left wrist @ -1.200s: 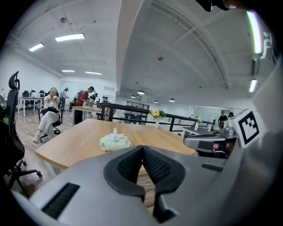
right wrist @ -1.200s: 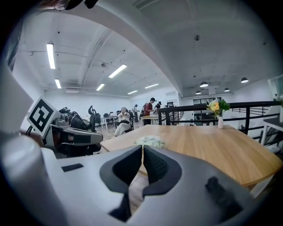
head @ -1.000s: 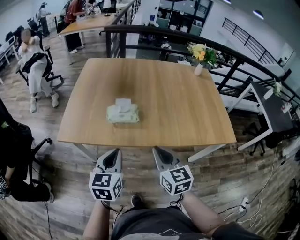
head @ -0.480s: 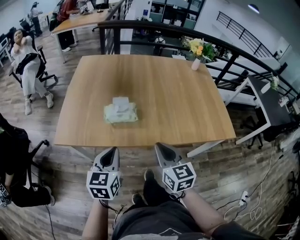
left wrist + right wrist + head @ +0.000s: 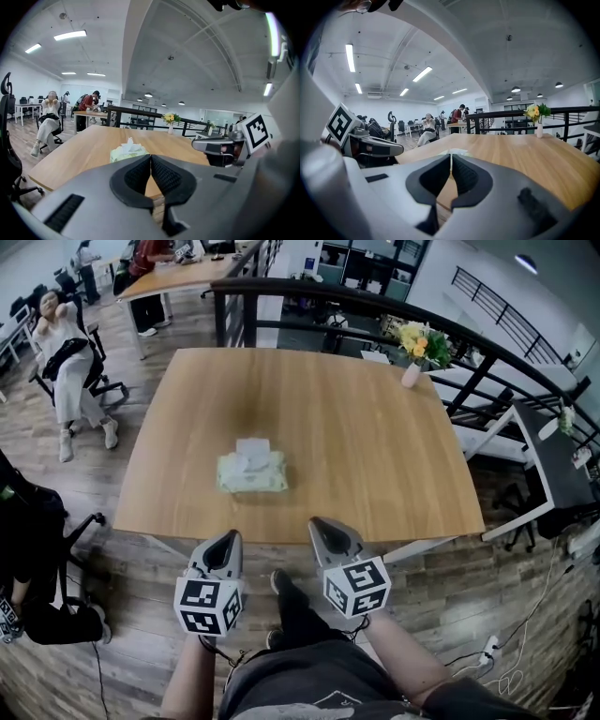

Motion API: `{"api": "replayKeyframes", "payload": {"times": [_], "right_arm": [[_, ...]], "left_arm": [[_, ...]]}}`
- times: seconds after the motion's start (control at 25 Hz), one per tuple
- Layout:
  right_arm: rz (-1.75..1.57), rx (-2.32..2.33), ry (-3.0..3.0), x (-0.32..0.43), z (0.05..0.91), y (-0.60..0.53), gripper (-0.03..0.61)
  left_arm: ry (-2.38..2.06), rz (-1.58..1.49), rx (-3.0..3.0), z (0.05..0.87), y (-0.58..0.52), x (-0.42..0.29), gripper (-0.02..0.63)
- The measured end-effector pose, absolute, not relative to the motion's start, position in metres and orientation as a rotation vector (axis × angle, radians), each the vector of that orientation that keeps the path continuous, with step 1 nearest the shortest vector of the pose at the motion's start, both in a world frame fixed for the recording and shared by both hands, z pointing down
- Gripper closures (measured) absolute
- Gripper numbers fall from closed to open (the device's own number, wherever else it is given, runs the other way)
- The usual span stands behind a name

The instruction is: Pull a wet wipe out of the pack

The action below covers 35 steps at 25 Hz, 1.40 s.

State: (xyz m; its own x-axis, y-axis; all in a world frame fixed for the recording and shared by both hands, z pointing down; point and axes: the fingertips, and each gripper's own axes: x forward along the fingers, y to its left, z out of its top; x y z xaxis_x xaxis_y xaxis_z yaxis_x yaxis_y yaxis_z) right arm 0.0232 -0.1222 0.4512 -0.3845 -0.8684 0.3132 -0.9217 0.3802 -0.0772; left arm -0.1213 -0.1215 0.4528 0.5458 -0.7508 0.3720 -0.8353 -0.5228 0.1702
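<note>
Now I am holding left gripper [image 5: 228, 540] and right gripper [image 5: 320, 525] pinched shut, empty, below the wooden table [image 5: 375, 456]. The wipe pack [image 5: 251, 472] is lying mid-frame, a railing [image 5: 375, 306] is curving behind, and the frame is cropping my forearms [image 5: 190, 676].

The grey plastic right gripper [image 5: 451, 157] fills the lower frame. Its black ribbed jaws are closed tip to tip with nothing between them. Just above the tips shows a pale, soft pack of wipes [image 5: 457, 151], mostly hidden, on the light brown wooden table [image 5: 525, 154]. At the left is the grey left gripper [image 5: 396, 150] with its black-and-white marker cube [image 5: 340, 123]. A white vase of yellow flowers [image 5: 538, 117] stands at the table's far edge, before a black metal railing [image 5: 501, 114].
</note>
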Motion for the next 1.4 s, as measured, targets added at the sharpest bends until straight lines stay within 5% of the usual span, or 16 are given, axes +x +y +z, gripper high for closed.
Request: {"api": "replayKeyframes", "payload": {"times": [1.2,1.4], "right_arm": [[0.517,1.269,-2.429,0.008,0.512,-0.302,0.552],[0.525,1.252,-2.424,0.006,0.520,-0.315,0.552]], "left_arm": [[-1.348,0.523,2.339,0.504,-0.286,-0.088,0.595],[-1.338,0.553,2.317,0.516,-0.299,-0.085,0.489]]}}
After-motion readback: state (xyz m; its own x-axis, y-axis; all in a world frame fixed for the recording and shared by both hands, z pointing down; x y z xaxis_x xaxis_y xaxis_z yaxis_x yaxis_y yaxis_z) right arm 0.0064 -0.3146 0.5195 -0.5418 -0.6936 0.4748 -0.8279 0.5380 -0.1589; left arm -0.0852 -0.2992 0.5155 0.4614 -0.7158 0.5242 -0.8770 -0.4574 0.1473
